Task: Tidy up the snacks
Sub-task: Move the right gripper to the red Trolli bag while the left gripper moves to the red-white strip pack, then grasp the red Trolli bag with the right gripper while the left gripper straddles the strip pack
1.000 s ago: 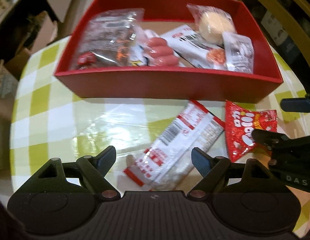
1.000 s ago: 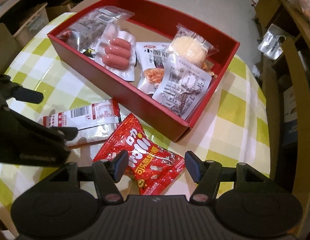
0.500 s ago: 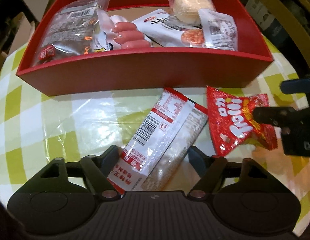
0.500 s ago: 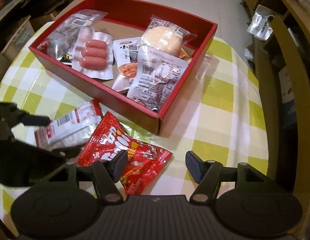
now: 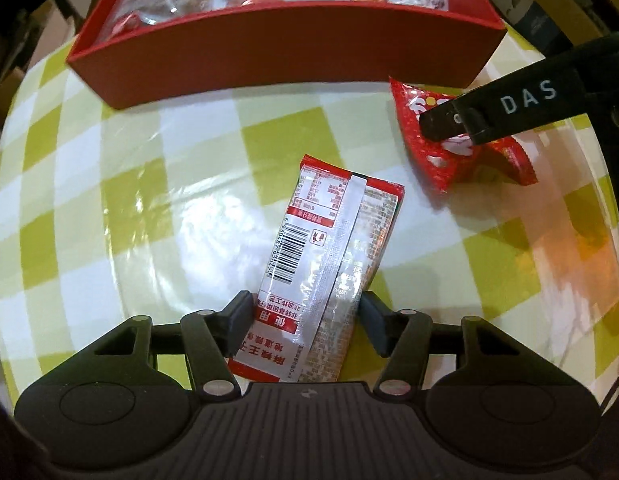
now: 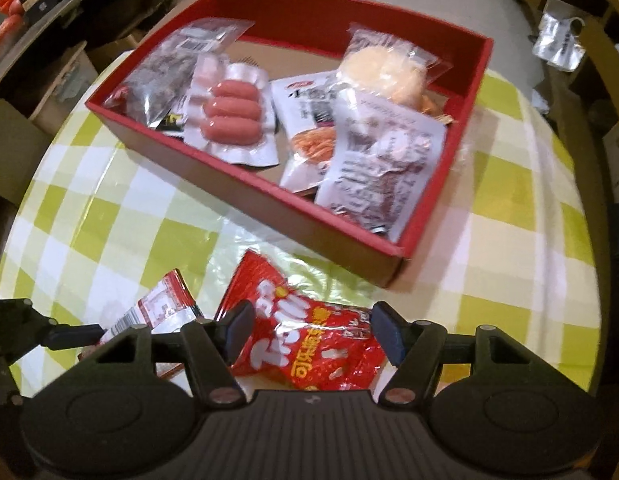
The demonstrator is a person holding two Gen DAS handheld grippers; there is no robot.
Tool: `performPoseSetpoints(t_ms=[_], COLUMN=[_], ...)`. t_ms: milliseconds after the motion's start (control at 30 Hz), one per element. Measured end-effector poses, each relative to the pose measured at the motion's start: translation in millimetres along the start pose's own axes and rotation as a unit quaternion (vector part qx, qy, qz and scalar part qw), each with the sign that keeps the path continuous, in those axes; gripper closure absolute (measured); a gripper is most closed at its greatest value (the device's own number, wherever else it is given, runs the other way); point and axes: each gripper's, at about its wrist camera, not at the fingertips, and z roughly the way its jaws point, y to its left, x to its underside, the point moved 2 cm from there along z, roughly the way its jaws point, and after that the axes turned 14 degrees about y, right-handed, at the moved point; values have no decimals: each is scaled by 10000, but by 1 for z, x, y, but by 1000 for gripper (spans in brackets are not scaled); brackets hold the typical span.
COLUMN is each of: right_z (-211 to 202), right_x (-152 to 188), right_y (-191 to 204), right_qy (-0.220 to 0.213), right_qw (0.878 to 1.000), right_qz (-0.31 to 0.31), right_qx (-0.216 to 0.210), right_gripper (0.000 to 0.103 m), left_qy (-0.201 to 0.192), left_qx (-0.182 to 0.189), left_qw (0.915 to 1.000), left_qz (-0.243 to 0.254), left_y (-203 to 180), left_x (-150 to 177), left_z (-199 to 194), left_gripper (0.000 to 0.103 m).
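Note:
A long red-and-white snack packet (image 5: 329, 256) lies on the checked tablecloth, its near end between the fingers of my left gripper (image 5: 307, 312), whose jaws touch both its sides. A red snack bag (image 6: 305, 340) lies beside it; my right gripper (image 6: 313, 322) is open around it, low over the table. The bag (image 5: 437, 152) and the right gripper's finger (image 5: 505, 104) also show in the left wrist view. A red box (image 6: 349, 216) holds several snack packs, among them sausages (image 6: 231, 120) and a round bun (image 6: 383, 72).
The round table (image 6: 509, 208) has a green-and-white checked cloth. Cardboard boxes and shelves (image 6: 49, 80) stand off the left side. A wooden chair frame (image 6: 605, 60) is at the right. The packet's far end (image 6: 161, 304) shows left of the right gripper.
Both grippers have dropped lower and moved in over their packets. The left jaws have narrowed onto the long packet. The right gripper now straddles the red bag.

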Motion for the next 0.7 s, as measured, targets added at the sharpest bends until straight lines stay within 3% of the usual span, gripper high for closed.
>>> performPoseSetpoints(t_ms=[200,433,600,700], right_z=[7,5,-5,-3], right_x=[13,68,76,71], right_y=[14,31,31,38], right_qy=[331,772,452,461], right_qw=[9990,9955,9959,9940], right_qz=[-232,-520,-678,-946], right_qx=[-166,-161,385,297], right_gripper=[22,21,21,21], left_qy=[87,144,142,102], left_qx=[13,-41,-35,-53], left_qw=[9999,9998,9998,9998], left_qz=[-127,-104,-144,-156], left_y=[10,17,16,16], left_x=[-6,-7,-8,-9], left_z=[1,-1,-8,-9], left_gripper=[34,33,33,31])
